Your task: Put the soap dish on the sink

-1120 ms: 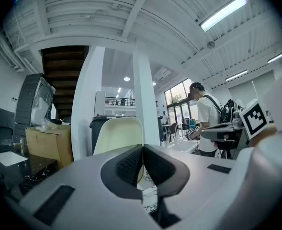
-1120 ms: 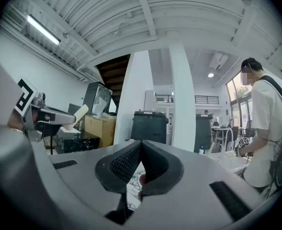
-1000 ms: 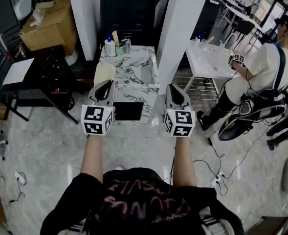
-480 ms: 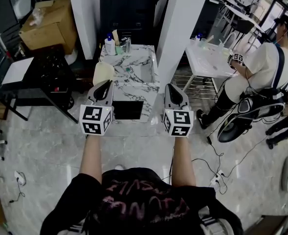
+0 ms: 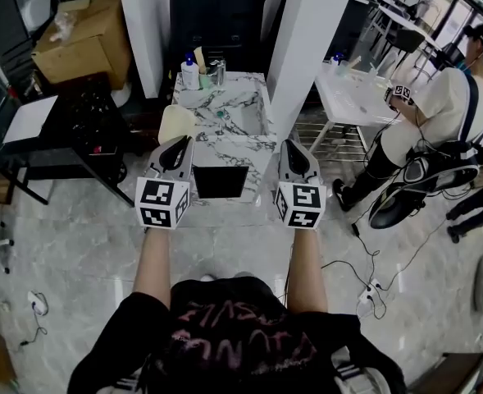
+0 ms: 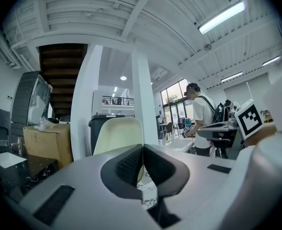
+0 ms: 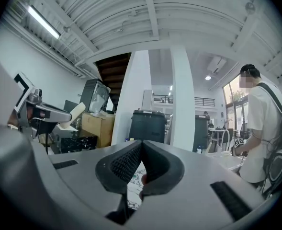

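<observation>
A marble sink counter [image 5: 225, 130] stands ahead of me, with a basin in its top. A small green object [image 5: 220, 114] lies on it; I cannot tell if it is the soap dish. My left gripper [image 5: 179, 141] hovers at the counter's front left corner, shut and empty. My right gripper [image 5: 291, 146] hovers off the front right corner, also shut and empty. In the left gripper view the left gripper [image 6: 142, 148] has its pads pressed together, with a cream chair [image 6: 118, 135] behind. In the right gripper view the right gripper [image 7: 141, 143] is likewise closed.
A blue-capped bottle [image 5: 190, 74] and a cup [image 5: 216, 71] stand at the counter's back. The cream chair [image 5: 175, 123] is at its left, a white pillar [image 5: 307, 48] at its right. Another person [image 5: 438, 113] stands by a white table [image 5: 348, 97]. Cables [image 5: 364, 286] lie on the floor.
The head view has shifted a little, so the counter sits slightly lower and further right. Both grippers stay shut and hold their places.
</observation>
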A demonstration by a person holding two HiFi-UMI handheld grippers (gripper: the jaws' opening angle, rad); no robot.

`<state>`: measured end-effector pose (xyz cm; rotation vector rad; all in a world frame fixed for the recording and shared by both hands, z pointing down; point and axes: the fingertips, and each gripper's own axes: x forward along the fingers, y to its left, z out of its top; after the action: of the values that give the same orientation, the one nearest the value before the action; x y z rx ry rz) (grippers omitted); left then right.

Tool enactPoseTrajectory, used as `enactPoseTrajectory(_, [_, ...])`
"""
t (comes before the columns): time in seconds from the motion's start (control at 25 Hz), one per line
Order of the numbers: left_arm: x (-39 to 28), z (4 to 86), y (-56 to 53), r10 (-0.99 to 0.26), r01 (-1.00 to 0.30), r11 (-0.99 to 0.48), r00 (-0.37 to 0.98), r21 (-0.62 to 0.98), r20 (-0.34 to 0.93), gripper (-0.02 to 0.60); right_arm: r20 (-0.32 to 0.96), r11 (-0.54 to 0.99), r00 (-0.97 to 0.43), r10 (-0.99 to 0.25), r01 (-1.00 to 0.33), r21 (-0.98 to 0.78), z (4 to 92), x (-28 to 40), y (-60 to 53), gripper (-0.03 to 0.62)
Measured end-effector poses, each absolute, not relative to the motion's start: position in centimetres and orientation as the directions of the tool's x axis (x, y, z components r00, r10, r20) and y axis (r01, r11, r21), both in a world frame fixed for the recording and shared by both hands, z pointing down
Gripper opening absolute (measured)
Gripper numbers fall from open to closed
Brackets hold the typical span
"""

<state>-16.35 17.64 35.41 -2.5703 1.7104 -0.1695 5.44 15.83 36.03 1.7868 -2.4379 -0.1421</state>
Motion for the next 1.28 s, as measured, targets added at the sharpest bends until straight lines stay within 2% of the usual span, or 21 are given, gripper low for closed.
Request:
enactPoseTrajectory(0.68, [-16.7,37.5,12.7,-0.909,-0.908,-0.414,0.408,-0.066,0.089,0.02,0.055,0.282,-0.277,-0.959,-0.951,0.13,37.6,5.6,11.3,0.005])
enactPoseTrajectory(1.28, [-11.3,40.3,-1.4,-0.921,-0.925,-0.374,0.363,-0.063,0.139,0.02,0.086,0.346,-0.337,-0.937,-0.932,0.111,40.4,10.2,-3.9,0.005])
